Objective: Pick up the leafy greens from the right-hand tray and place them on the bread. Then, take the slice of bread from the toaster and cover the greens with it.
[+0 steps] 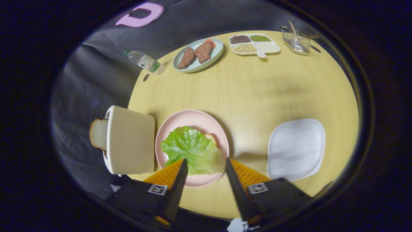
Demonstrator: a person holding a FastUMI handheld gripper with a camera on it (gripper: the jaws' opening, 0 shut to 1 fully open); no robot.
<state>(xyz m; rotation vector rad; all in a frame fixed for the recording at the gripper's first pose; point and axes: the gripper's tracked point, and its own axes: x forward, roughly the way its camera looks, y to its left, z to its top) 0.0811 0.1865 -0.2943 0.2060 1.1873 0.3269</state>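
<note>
1. Reaching for the slice of pale white bread (97, 133) comes next, judging from the layout: it stands in the slot of the cream, box-shaped toaster (130, 140), protruding from the end that faces away from the plates, well apart from the fingers.
2. Approach from that exposed end; align the fingers to either side of the slice faces, clear of the toaster wall.
3. Note the target: round pink plate (193, 117), just beside the toaster, carrying the crinkled green lettuce leaf (193, 149) over a bread slice whose crust edge (212, 138) shows beyond the leaf.
4. Keep the gripper (204, 165) as seen: jaws spread wide, empty, tips over the leaf's near edge.
5. Disregard the bare white square tray (296, 148); greens already removed.
6. Lower the toaster slice flat, centred on the leaf.
</note>
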